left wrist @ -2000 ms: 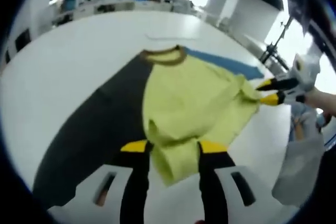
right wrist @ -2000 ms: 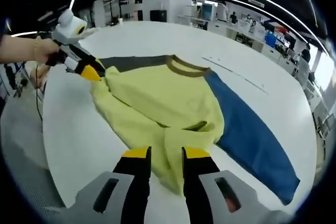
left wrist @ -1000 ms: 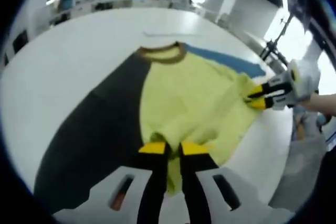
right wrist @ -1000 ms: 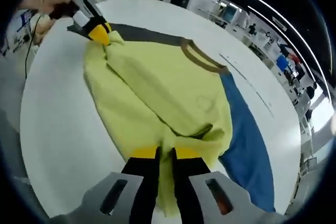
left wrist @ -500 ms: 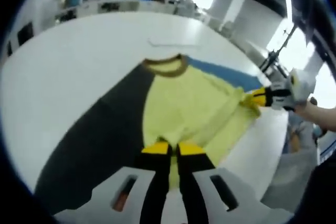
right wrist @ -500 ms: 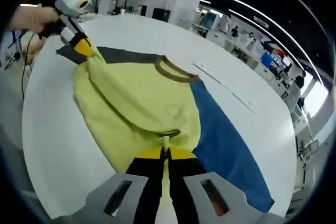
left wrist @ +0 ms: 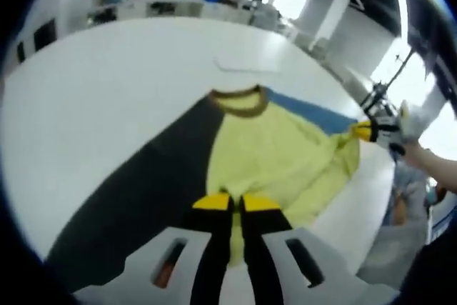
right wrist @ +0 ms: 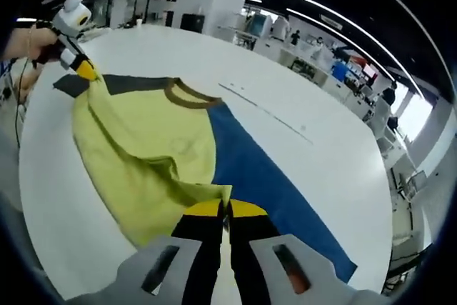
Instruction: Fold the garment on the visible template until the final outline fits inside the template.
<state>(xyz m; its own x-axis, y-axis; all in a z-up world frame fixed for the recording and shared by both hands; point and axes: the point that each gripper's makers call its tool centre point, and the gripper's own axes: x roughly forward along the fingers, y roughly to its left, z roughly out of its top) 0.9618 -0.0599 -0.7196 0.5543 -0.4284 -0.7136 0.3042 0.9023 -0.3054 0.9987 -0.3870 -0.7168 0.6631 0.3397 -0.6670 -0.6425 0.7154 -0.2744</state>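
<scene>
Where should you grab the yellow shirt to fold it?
Grip the yellow shirt at its two bottom corners, coming from the hem side. The right gripper and the left gripper each pinch one there, so the loose hem can swing toward the brown collar.

Bare white table (right wrist: 300, 148) beyond the garment (right wrist: 136, 151)

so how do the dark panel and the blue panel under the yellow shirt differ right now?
Colour: the dark panel is charcoal, the blue panel bright blue.
Side: the dark panel flanks the yellow shirt on the left gripper's side, the blue panel on the right gripper's side.
Shared: both are long flat strips on the white table, meeting the shirt near its brown collar.
</scene>
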